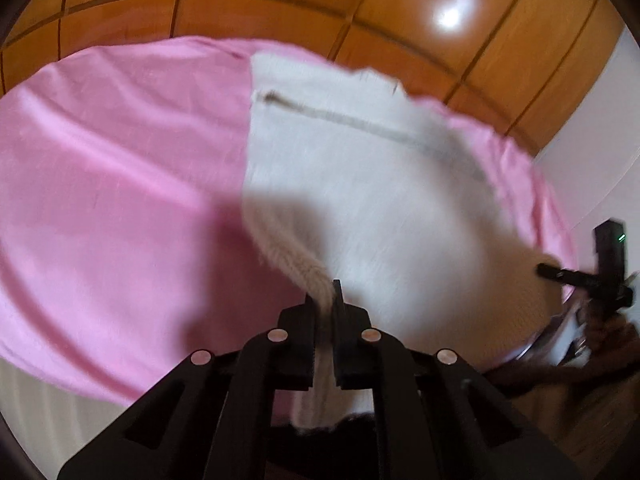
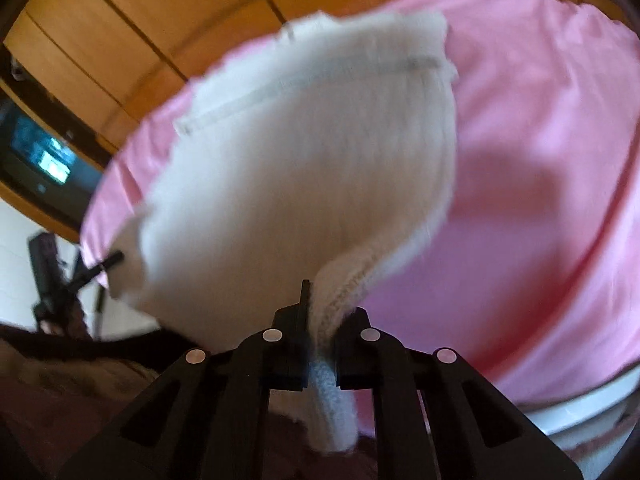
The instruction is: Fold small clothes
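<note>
Left tool (image 1: 325, 300): clamped on ribbed edge of white knit garment (image 1: 360, 184). Right tool (image 2: 320, 304): clamped on opposite edge. Garment lifted, spread over pink cloth (image 1: 120, 160) covering table.

The small white knitted garment (image 1: 360, 184) is soft and fuzzy, with a grey seam line running across its far part. Its near ribbed edge is bunched into a narrow rope between the left fingers (image 1: 340, 300), a loose end hanging behind them. The other near corner is pinched likewise between the right fingers (image 2: 304, 300). The cloth spreads away beyond both, blurred.
</note>
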Available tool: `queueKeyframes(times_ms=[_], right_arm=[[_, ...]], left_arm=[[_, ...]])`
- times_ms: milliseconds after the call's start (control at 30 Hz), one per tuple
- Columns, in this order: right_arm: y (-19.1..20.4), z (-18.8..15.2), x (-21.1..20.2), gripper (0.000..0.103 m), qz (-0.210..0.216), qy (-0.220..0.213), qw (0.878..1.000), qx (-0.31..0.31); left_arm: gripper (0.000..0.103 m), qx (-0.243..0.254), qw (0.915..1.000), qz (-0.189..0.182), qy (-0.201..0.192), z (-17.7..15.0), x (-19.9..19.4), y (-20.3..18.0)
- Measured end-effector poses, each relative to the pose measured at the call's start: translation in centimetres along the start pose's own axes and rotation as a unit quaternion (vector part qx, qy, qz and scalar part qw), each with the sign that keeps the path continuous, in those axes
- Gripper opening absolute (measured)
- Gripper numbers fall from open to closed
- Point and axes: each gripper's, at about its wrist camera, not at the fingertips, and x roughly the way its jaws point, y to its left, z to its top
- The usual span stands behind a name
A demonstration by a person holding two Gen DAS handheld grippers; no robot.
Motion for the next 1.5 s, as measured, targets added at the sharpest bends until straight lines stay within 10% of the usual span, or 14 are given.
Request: queueKeyframes(times_ms=[367,433,467,500,600,633,900,1000,1100,1200,1500], right_arm=[[-3.9,10.5,3.6,0.007,0.000,-0.074,0.993,0.096],[-4.3,11.8,4.5,0.007,-0.011,-0.076,0.992,0.105],[-4.7,12.6,4.7,0.007,-0.017,-0.081,0.991,0.109],[-4.9,13.0,4.6,0.014,-0.009,-0.086,0.990,0.114],[-5.6,13.1,3.3,0.085,0.003,-0.115,0.984,0.134],[-6.0,12.7,2.3,0.089,0.000,-0.133,0.981,0.142],[-6.3,8.8,2.2,0.087,-0.053,-0.101,0.989,0.092],[-5.5,8.2,4.6,0.066,-0.073,-0.072,0.993,0.054],[-4.4,8.0,6.4,0.045,-0.113,-0.061,0.992,0.014],[-4.2,8.2,5.8,0.019,-0.102,-0.062,0.993,0.025],[-4.3,5.7,0.7,0.009,-0.084,-0.065,0.994,0.028]], left_arm=[[0.007,-0.076,0.9967,-0.018,-0.022,11.6,6.6,0.2],[0.024,-0.083,0.9962,0.009,-0.026,13.4,7.9,0.4],[0.052,-0.095,0.9950,0.014,-0.030,13.9,8.1,0.7],[0.064,-0.109,0.9929,0.012,-0.046,14.2,8.0,1.1],[0.065,-0.108,0.9921,0.023,-0.059,14.2,7.6,2.1],[0.066,-0.107,0.9921,0.025,-0.060,13.8,7.5,2.5],[0.069,-0.069,0.9975,0.007,0.005,8.0,9.1,3.6],[0.059,-0.061,0.9981,0.004,0.009,6.6,9.5,3.0],[0.021,-0.044,0.9989,0.007,0.017,6.7,9.8,2.3],[0.016,-0.033,0.9991,0.023,0.015,6.7,9.3,1.9],[0.011,-0.060,0.9980,-0.010,0.019,3.2,5.0,2.7]])
